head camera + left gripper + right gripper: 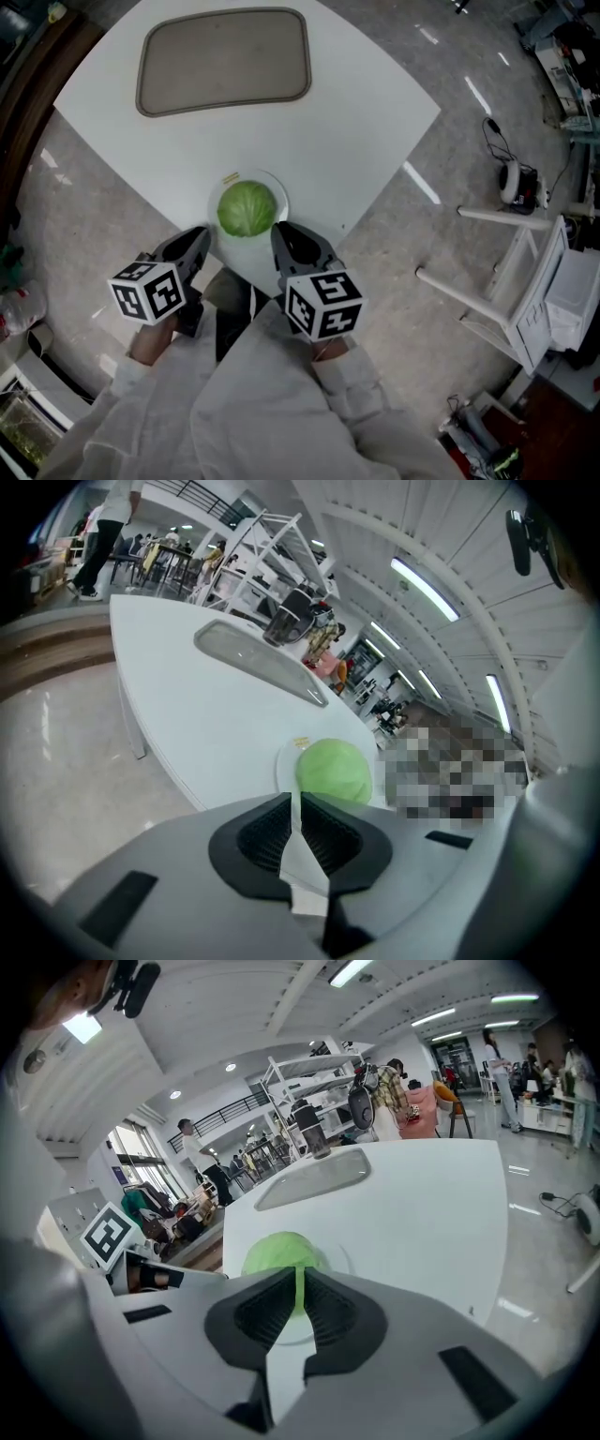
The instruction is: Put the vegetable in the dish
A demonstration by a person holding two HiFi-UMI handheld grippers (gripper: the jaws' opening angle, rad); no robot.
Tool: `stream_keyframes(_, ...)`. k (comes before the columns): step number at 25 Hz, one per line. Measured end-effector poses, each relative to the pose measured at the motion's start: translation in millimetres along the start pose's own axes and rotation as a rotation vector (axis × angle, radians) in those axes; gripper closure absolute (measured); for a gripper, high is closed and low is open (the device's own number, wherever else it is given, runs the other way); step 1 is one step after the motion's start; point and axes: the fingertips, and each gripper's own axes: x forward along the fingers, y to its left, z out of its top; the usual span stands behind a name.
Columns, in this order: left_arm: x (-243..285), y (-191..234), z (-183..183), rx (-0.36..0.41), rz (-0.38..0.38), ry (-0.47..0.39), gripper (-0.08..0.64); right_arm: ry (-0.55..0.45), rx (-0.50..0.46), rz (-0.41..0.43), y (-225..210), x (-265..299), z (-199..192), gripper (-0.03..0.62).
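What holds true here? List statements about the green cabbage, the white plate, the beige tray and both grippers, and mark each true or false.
1. The round green cabbage lies on the white round plate. True.
2. The left gripper grips the cabbage. False: its jaws are together and empty, apart from the cabbage.
3. The right gripper is shut on nothing. True.
4. The beige rectangular tray holds a second vegetable. False: it is bare.

Tool [295, 803], jaws together, nothing between; just beyond, green cabbage [333, 771] on a likely white plate [282, 761].
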Motion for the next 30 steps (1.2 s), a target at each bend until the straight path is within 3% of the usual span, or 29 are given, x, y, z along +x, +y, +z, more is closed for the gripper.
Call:
stream_keyframes(10, 8.2, 5.3, -5.1, -0.053, -0.013, 0.037, 0.497, -0.001, 0.033, -0.054, -13.4, 2.6, -4.9, 0.571)
stream_keyframes(13, 10.6, 5.4, -7.5, -0.052, -0.021, 0.055, 0.486, 0.014, 0.056, -0.059, -15.8, 5.7, -10.0, 0.491)
stream_keyframes(17, 13.6, 7.5, -12.6, -0.074, -0.029, 0.077, 0.486, 0.034, 0.076, -0.077, -20.5, 8.9, -17.8, 0.471)
stream_keyframes(30, 19.4, 2.6, -15.1, -0.098, -0.025, 0.081, 0.486, 0.121, 0.131, -0.097, -30.5, 18.2, -40.2, 0.466)
